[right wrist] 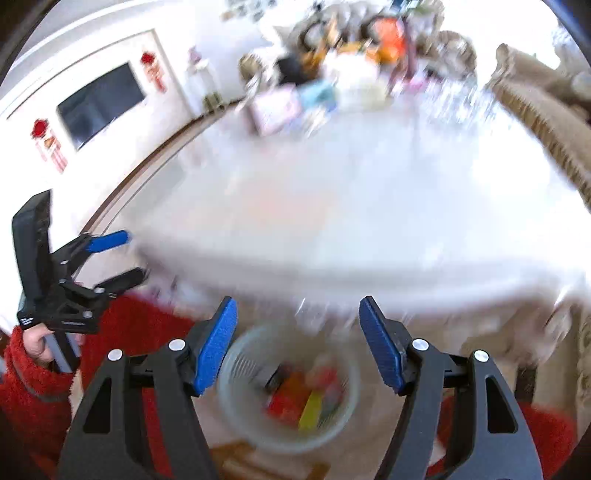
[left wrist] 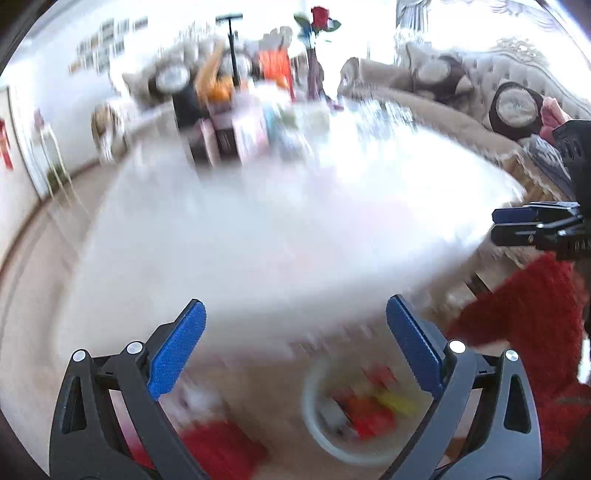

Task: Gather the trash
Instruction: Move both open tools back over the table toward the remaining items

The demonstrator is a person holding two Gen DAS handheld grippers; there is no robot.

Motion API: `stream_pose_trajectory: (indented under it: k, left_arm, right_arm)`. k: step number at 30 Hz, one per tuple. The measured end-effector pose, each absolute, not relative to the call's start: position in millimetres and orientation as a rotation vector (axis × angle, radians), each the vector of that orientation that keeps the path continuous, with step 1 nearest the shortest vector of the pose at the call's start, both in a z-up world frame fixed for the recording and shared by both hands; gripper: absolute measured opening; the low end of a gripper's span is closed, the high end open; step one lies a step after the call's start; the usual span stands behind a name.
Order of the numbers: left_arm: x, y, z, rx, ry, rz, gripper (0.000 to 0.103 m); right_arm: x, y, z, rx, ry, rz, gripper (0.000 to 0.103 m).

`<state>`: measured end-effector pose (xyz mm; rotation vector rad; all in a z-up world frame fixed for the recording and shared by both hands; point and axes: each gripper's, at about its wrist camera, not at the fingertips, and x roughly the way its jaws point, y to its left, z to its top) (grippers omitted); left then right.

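Note:
Both views are motion-blurred. A pale round waste bin (right wrist: 236, 398) stands on the floor below the front edge of a white table (right wrist: 332, 206); it holds red, orange and yellow wrappers (right wrist: 295, 402). The bin also shows in the left wrist view (left wrist: 314, 417). My right gripper (right wrist: 298, 314) is open and empty, above the bin. My left gripper (left wrist: 295, 314) is open and empty, above the table edge, left of the bin. Each gripper shows in the other's view: the left gripper (right wrist: 125, 254) open, the right gripper (left wrist: 496, 223) seen side-on.
Boxes, bags and a vase with a red rose (left wrist: 319, 16) crowd the table's far end. A beige sofa (left wrist: 443, 107) runs along the right. A TV (right wrist: 99, 103) hangs on the left wall. My red sleeves (right wrist: 33, 384) are close by.

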<state>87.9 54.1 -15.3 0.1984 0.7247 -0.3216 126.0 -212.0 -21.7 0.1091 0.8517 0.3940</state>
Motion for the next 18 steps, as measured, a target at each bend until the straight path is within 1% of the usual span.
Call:
stream_pose_trajectory:
  k: [4, 7, 13, 18]
  left_arm:
    - [152.5, 63.5, 12.6, 0.207, 0.656, -0.35, 0.095]
    - [194.7, 61.2, 21.9, 0.254, 0.632, -0.362, 0.095]
    - [271.9, 46.5, 20.6, 0.33, 0.622, -0.434, 0.095]
    - [324.2, 43.2, 12.1, 0.313, 0.632, -0.504, 0.095]
  right_arm:
    - [170.6, -217.5, -4.3, 0.139, 0.801, 0.353, 0.069]
    - [202.8, -216.9, 0.4, 0.15, 0.789, 0.352, 0.069]
    - [275.8, -214.1, 0.0, 0.15, 0.806, 0.328, 0.069]
    - [307.3, -212.0, 4.0, 0.175, 0.809, 0.32, 0.069]
